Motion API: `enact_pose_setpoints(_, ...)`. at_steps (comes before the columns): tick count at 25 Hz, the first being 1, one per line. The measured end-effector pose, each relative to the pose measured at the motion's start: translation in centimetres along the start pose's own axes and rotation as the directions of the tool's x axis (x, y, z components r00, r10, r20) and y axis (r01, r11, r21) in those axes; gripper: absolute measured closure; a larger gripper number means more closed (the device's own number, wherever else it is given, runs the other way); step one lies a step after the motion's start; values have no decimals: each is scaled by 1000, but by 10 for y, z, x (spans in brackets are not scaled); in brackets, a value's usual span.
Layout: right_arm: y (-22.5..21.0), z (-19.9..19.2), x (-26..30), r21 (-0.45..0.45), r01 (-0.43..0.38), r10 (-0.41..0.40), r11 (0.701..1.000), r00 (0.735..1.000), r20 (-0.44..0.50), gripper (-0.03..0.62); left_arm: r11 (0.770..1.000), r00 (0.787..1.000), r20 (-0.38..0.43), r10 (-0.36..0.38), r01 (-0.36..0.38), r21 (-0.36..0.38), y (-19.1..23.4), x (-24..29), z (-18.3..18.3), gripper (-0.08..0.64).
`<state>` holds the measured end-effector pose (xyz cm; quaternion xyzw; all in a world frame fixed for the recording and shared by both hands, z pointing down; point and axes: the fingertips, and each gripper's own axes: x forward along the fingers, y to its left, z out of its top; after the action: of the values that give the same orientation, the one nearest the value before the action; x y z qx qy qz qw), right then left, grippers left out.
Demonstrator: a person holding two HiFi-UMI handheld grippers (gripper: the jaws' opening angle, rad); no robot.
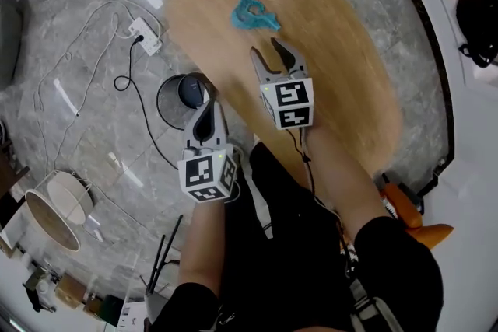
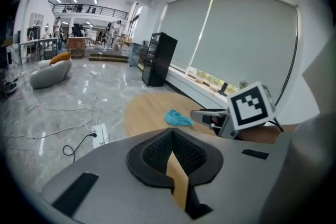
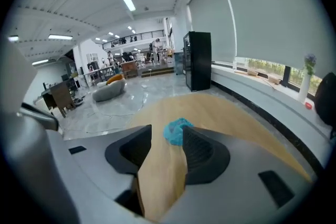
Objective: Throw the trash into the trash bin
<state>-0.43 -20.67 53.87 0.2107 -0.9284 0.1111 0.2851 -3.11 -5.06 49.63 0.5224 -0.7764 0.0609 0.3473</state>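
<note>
On the pale oval wooden tabletop (image 1: 342,50), the crumpled blue scrap of trash (image 1: 253,14) lay loose just ahead of the right tool (image 1: 264,48). Its jaws stood wide with nothing between them, so I judged the pick-up, carry and drop all left to do. The left tool (image 1: 208,101) hung with jaws narrowed shut and empty over the round black wire trash bin (image 1: 160,101) on the floor, covering part of its rim, and I could not make out the dark shape inside.

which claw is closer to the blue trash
Right. The right claw hangs open just short of the blue crumpled trash; the left claw is farther off, by the trash bin.
</note>
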Motion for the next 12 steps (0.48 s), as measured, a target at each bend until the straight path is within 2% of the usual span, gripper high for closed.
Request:
enact_pose_setpoints(6, -15, -9, 70, -203, -15, -11, 979, 992, -126, 419, 998, 998, -8, 58, -58, -36, 24, -9, -6, 548)
enact_pose_setpoints(12, -19, -24, 110, -211, -18, -30, 977, 975, -219, 405, 993, 995, -24, 93, -95, -66, 51, -19, -17, 549)
